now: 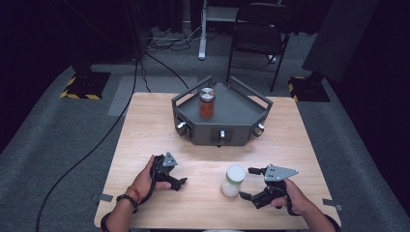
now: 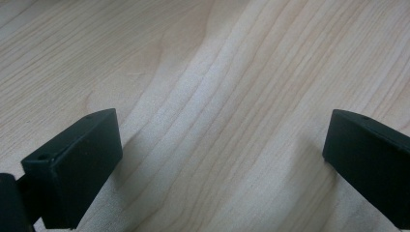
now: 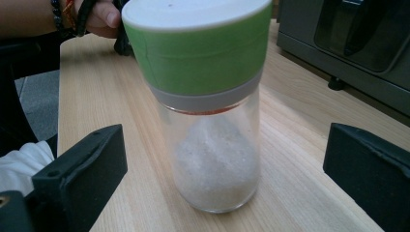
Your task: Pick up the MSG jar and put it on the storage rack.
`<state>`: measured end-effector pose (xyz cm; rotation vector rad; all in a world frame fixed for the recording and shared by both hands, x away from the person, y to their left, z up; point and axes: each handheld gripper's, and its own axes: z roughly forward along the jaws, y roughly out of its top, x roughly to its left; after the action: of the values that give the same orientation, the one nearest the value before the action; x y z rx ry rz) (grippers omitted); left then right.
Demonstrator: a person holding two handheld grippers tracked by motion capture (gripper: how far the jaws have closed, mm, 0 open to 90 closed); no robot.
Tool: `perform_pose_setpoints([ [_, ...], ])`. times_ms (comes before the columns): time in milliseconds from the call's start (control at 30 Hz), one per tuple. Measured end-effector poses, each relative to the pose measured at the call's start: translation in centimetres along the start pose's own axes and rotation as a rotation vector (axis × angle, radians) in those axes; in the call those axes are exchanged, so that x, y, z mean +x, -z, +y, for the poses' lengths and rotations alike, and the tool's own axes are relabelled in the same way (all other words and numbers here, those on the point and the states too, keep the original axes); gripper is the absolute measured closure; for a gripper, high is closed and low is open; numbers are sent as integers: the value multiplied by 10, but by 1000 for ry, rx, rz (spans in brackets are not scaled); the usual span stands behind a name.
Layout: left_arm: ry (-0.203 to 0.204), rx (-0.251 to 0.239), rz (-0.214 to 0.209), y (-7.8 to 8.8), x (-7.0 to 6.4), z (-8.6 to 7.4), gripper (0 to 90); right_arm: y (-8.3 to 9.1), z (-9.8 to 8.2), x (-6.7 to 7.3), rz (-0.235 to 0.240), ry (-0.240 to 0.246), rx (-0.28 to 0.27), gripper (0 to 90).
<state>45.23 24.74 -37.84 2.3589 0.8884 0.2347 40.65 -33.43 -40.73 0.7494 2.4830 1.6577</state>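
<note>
Green-capped shaker (image 3: 208, 106), white grains – perhaps salt, right gripper (image 3: 222, 169) agape

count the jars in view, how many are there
2: a jar with reddish contents stands on the dark tray at the table's far side; a white-lidded jar stands near the right hand-held gripper.

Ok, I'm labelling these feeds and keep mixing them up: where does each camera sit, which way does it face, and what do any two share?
High view: fixed above the person's side, looking forward and down on the wooden table; forearms and both hands enter from the bottom.
Left gripper view: rides on the left hand-held gripper, facing bare tabletop close below; its two black jaws stand apart.
Right gripper view: rides on the right hand-held gripper, facing the green-lidded jar; jaws apart, other hand beyond.
Shared: high and right gripper views both show that jar and the grey tray.
</note>
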Motion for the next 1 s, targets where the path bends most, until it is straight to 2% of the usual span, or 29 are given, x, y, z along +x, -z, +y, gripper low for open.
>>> perform_pose_setpoints([
  [133,0,0,0,0,0,0,1,-6,0,1,5,-7,1,15],
  [600,-1,1,-2,0,0,0,1,-25,-5,13,-46,-53,-38,29],
  [700,-2,1,-3,0,1,0,1,-28,-7,19,-65,-38,-52,81],
  [767,-2,1,-3,0,1,0,1,-31,-9,23,-84,-55,-72,102],
  [1000,-3,1,-4,0,1,0,1,-37,-10,29,-95,-58,-94,198],
])
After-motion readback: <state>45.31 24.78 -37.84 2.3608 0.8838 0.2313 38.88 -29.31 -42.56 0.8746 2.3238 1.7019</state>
